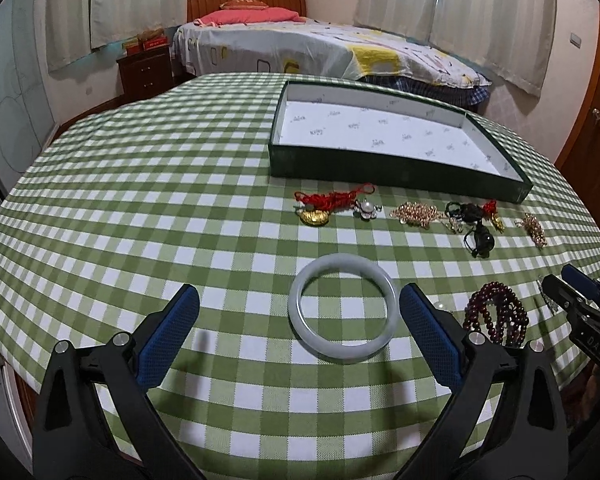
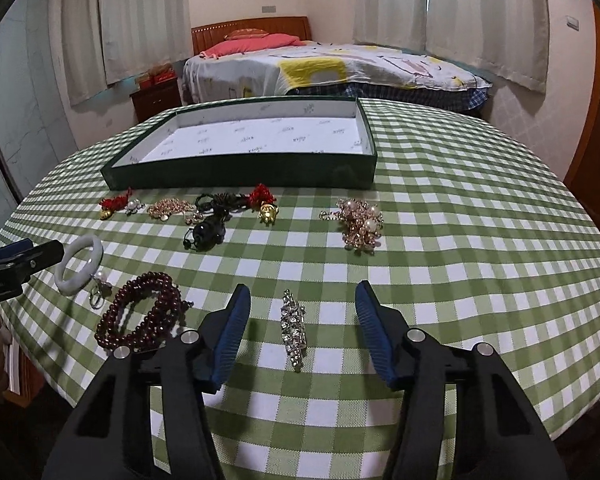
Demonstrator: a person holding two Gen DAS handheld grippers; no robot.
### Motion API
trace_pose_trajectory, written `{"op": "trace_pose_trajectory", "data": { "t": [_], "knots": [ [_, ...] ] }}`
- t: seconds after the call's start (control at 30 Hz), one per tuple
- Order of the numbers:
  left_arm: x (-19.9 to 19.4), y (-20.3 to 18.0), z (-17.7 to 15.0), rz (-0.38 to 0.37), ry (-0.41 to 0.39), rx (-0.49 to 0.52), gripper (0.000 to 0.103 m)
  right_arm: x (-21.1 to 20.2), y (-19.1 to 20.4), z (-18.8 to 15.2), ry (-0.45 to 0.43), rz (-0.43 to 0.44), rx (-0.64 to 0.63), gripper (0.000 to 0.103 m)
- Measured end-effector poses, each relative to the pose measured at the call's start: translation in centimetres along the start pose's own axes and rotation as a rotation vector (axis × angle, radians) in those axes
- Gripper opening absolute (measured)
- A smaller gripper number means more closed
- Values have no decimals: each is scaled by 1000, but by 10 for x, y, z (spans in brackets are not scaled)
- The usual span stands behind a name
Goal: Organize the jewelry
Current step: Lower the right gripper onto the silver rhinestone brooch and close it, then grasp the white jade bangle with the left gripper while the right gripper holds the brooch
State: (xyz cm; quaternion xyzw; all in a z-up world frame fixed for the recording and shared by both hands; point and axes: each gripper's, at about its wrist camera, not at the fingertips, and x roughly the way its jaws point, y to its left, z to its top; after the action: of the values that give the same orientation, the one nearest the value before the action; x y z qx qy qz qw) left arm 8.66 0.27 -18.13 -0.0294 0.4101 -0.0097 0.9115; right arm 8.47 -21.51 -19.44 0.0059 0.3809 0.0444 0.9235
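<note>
A pale jade bangle [image 1: 342,306] lies flat on the checked cloth between the tips of my open, empty left gripper [image 1: 300,300]; it also shows in the right wrist view [image 2: 78,266]. A crystal brooch [image 2: 293,326] lies between the fingers of my open, empty right gripper [image 2: 302,294]. A dark red bead bracelet [image 2: 144,312] lies left of it, also in the left wrist view [image 1: 496,314]. A green tray [image 1: 400,168] with white lining stands empty at the back, also seen in the right wrist view [image 2: 244,168]. Small pieces lie in a row before it.
The row holds a red-cord gold charm [image 1: 320,208], a gold chain heap [image 1: 418,214], a black cord pendant [image 2: 208,232] and a pearl cluster [image 2: 360,224]. A small pearl earring [image 2: 100,284] lies by the bangle. The table's front edge is close. A bed [image 1: 320,48] stands behind.
</note>
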Motion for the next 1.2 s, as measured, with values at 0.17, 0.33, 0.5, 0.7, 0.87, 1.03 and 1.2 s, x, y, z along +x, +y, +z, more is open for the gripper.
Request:
{"op": "trace_pose_trajectory", "data": {
  "t": [0.17,0.33,0.5,0.7,0.87,1.03,1.2],
  "knots": [
    [5,-2,-1,-4,10,7,97,7,-3,-3,31,22,10,40],
    [6,-4,-1,-5,15,13,97,6,-2,-5,36,38,-3,24],
    [8,-8,-4,-9,20,17,97,5,-1,-5,40,53,-12,13],
    [13,-9,-5,-20,40,14,90,5,-1,-5,40,57,-10,13],
    [16,-13,-4,-34,48,20,90,5,-2,-5,40,54,-16,13],
    [24,-18,-1,-32,60,34,90,5,-2,-5,40,55,-16,13],
    [32,-20,-1,-22,63,45,90,5,-1,-5,39,55,-15,13]
  ]
}}
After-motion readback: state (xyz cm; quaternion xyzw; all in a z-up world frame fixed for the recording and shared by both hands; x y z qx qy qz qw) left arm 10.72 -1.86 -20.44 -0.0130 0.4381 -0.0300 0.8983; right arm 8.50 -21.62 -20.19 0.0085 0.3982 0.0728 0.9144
